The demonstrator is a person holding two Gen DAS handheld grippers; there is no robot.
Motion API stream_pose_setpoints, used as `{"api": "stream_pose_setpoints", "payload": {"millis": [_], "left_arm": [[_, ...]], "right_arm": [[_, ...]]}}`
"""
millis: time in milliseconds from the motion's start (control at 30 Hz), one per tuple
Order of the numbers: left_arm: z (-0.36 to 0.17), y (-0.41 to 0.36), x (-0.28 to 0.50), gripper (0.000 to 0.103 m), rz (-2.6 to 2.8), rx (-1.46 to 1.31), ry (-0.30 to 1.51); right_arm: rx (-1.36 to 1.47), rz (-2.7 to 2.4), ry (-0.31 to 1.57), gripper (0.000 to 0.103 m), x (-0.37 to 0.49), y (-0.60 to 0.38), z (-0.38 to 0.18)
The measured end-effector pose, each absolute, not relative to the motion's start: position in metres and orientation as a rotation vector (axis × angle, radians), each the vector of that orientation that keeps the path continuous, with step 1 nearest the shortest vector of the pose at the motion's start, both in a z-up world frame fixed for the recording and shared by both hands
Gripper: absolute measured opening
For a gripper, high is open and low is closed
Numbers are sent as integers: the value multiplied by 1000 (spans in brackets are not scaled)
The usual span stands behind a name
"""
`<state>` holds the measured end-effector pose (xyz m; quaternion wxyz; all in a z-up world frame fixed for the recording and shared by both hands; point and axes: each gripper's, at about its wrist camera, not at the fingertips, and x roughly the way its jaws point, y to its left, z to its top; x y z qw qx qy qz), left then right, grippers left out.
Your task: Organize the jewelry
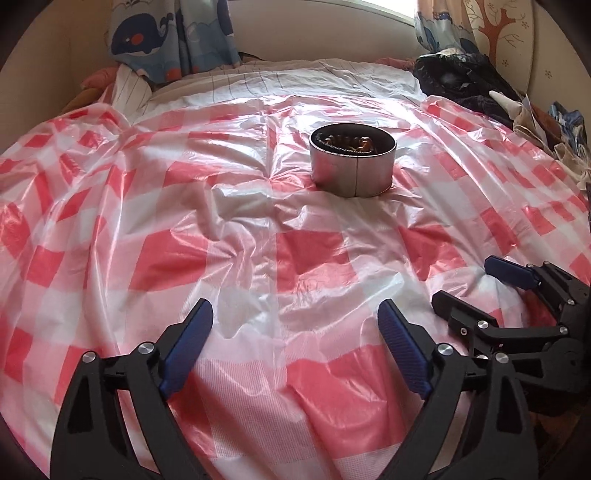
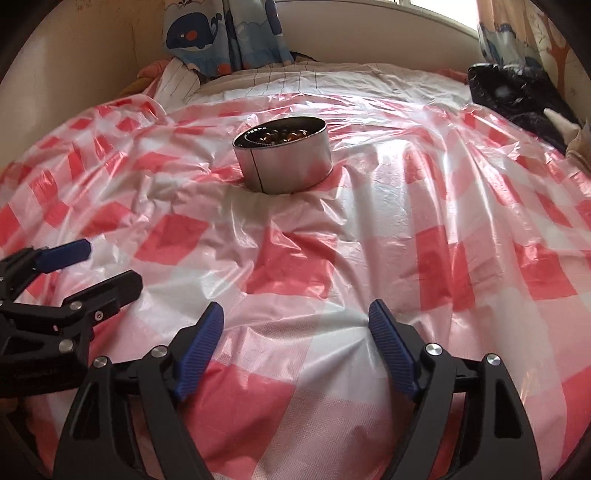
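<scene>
A round metal tin stands upright on a red and white checked plastic sheet. Brown beaded jewelry lies inside it. In the right wrist view the tin holds the same beads. My left gripper is open and empty, low over the sheet, well short of the tin. My right gripper is open and empty too, beside the left one. The right gripper shows at the right edge of the left wrist view. The left gripper shows at the left edge of the right wrist view.
The sheet covers a soft, wrinkled bed. A whale-print curtain hangs at the back left. A dark pile of clothes lies at the back right by the wall. A window is behind the bed.
</scene>
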<state>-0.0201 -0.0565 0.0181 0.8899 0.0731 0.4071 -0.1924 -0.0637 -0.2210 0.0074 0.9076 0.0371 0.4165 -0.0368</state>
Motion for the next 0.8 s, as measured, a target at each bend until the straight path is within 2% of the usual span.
{"api": "stream_pose_setpoints", "payload": {"millis": [367, 800], "left_arm": [[7, -48, -28, 91, -379, 108, 805], [9, -49, -36, 94, -331, 127, 769]], "right_arm": [[40, -141, 805, 84, -70, -220, 5], [69, -147, 781, 85, -74, -223, 5]]}}
